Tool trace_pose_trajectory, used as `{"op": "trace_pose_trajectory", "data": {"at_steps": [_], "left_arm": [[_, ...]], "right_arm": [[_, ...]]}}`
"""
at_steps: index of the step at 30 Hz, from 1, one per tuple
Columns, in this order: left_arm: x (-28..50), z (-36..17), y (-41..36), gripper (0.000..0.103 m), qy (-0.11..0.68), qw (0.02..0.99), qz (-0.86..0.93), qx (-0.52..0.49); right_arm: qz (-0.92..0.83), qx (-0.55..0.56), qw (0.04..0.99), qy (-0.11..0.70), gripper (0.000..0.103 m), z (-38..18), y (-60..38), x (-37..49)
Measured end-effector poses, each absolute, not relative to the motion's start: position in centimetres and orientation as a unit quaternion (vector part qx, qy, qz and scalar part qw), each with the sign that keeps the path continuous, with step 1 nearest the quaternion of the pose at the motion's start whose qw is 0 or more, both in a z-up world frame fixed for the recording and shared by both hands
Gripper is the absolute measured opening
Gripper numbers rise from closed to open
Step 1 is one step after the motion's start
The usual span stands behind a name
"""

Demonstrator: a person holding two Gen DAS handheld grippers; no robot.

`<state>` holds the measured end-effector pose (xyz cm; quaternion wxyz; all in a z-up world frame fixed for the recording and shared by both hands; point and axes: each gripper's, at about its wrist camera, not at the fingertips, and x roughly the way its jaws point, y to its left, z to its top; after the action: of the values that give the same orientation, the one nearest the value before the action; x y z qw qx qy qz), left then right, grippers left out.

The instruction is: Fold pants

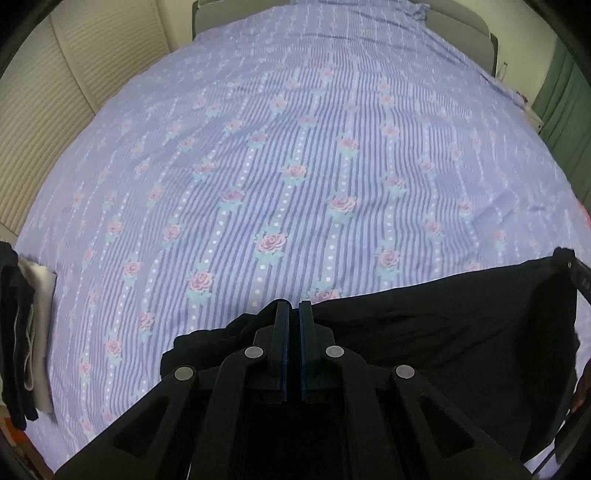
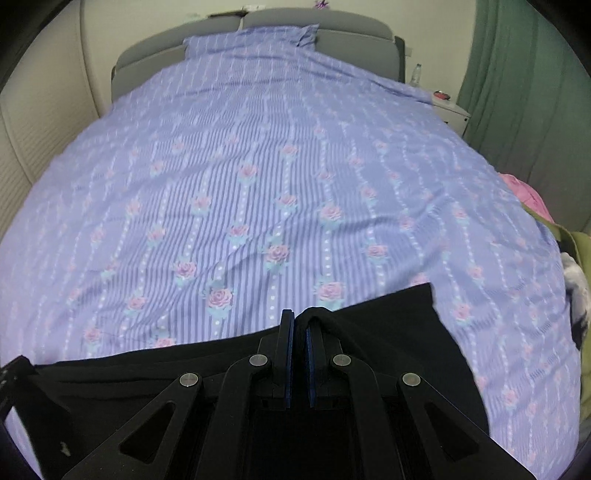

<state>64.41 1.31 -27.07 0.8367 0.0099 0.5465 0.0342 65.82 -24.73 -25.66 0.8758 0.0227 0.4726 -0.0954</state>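
Black pants (image 1: 443, 332) hang stretched between my two grippers above the near end of the bed. My left gripper (image 1: 294, 308) is shut on the pants' top edge at its left end, with cloth bunched around the fingers. My right gripper (image 2: 299, 319) is shut on the pants (image 2: 388, 325) at the right end, where a fold of cloth loops over the right finger. The right gripper shows at the right edge of the left wrist view (image 1: 570, 264). The left gripper shows at the left edge of the right wrist view (image 2: 13, 369).
A bed with a lilac striped sheet with pink roses (image 1: 295, 166) fills both views. Dark and white folded clothes (image 1: 26, 325) lie at its left edge. A grey headboard (image 2: 332, 22), a white nightstand (image 2: 450, 110), a green curtain (image 2: 524, 92) and pink and green cloth (image 2: 532, 199) stand beyond.
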Motion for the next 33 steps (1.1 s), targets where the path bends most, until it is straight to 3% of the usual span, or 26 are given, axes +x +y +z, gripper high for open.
{"op": "trace_pose_trajectory", "data": {"at_steps": [4, 7, 8, 9, 10, 11, 12, 18, 20, 22, 33], "left_arm": [[64.9, -28.4, 1.0, 0.012, 0.563, 0.826, 0.028, 0.024], [65.1, -28.2, 1.0, 0.022, 0.570, 0.821, 0.020, 0.023], [64.9, -27.9, 0.9, 0.030, 0.566, 0.824, 0.016, 0.024], [64.5, -27.2, 0.7, 0.050, 0.556, 0.830, 0.015, 0.029], [64.0, -26.3, 0.3, 0.063, 0.545, 0.837, 0.015, 0.039], [63.5, -25.5, 0.2, 0.083, 0.530, 0.846, 0.018, 0.047], [62.7, -24.4, -0.1, 0.087, 0.503, 0.863, 0.016, 0.056], [60.6, -20.7, -2.2, 0.087, 0.459, 0.883, -0.026, 0.092], [59.6, -20.3, -3.3, 0.087, 0.455, 0.884, -0.061, 0.095], [58.7, -20.3, -4.7, 0.087, 0.449, 0.882, -0.104, 0.095], [58.3, -25.8, -13.1, 0.087, 0.497, 0.841, -0.182, 0.113]], "right_arm": [[-0.100, 0.010, 0.865, 0.492, 0.006, -27.3, -24.5, 67.0], [-0.097, 0.022, 0.858, 0.504, 0.010, -28.1, -24.9, 67.2], [-0.094, 0.029, 0.856, 0.508, 0.020, -28.2, -25.0, 67.0], [-0.093, 0.033, 0.856, 0.508, 0.029, -28.1, -25.1, 66.8], [-0.089, 0.041, 0.858, 0.505, 0.040, -27.7, -25.1, 66.1], [-0.086, 0.046, 0.862, 0.498, 0.045, -27.2, -25.1, 65.5], [-0.082, 0.049, 0.867, 0.489, 0.047, -26.6, -25.1, 64.5], [-0.053, 0.039, 0.895, 0.441, 0.053, -22.6, -26.1, 58.5], [-0.049, 0.032, 0.907, 0.418, 0.062, -21.0, -27.5, 55.8], [-0.060, 0.021, 0.910, 0.410, 0.062, -20.1, -29.4, 54.1], [-0.016, 0.033, 0.872, 0.488, 0.061, -25.0, -37.5, 57.1]]}}
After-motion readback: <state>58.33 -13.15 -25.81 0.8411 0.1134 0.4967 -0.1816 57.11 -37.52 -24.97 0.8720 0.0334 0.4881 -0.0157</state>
